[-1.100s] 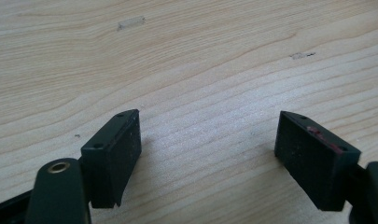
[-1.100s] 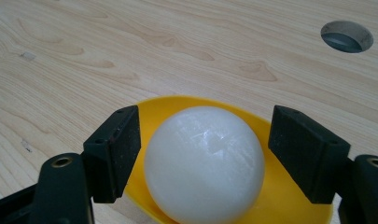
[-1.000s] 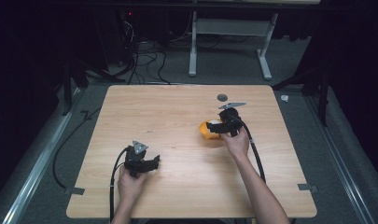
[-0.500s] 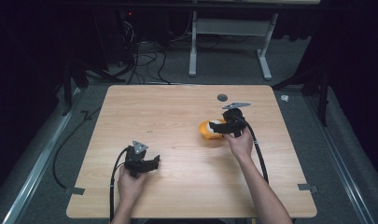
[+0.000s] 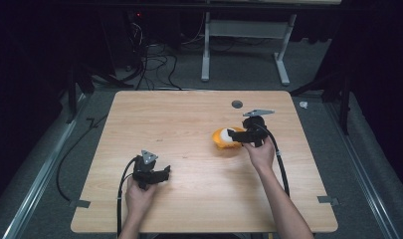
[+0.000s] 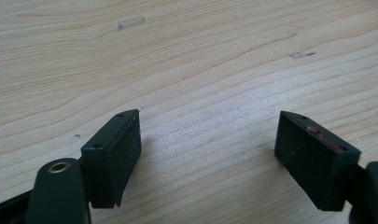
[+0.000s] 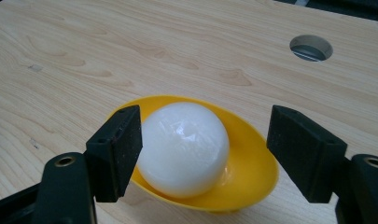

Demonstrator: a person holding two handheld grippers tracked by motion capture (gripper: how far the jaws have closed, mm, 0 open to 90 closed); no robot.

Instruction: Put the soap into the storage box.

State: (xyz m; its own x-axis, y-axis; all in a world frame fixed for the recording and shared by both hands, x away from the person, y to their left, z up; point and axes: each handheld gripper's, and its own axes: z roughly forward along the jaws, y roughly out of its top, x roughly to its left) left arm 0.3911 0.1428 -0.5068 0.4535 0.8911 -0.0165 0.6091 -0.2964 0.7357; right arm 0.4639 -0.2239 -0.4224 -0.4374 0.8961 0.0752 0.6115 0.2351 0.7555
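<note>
A white ball [image 7: 184,148] lies in a small yellow bowl [image 7: 252,163] on the wooden table, right of centre in the high view, where the bowl [image 5: 220,138] is partly covered by my right gripper [image 5: 234,134]. That gripper [image 7: 205,149] is open, its jaws on either side of the ball; the left jaw is close to the ball, the right jaw stands apart. My left gripper [image 5: 164,173] rests low over the table near the front left. It [image 6: 207,154] is open with bare wood between its jaws.
A round cable hole [image 5: 237,104] sits in the table [image 5: 179,119] behind the bowl, also seen as the hole [image 7: 311,47] in the right gripper view. Tape marks [image 5: 81,203] stick at the table's front corners. Cables trail from both grippers off the front edge.
The right gripper has drawn back slightly from over the bowl, and the white ball now shows beside it. The left gripper has barely moved.
</note>
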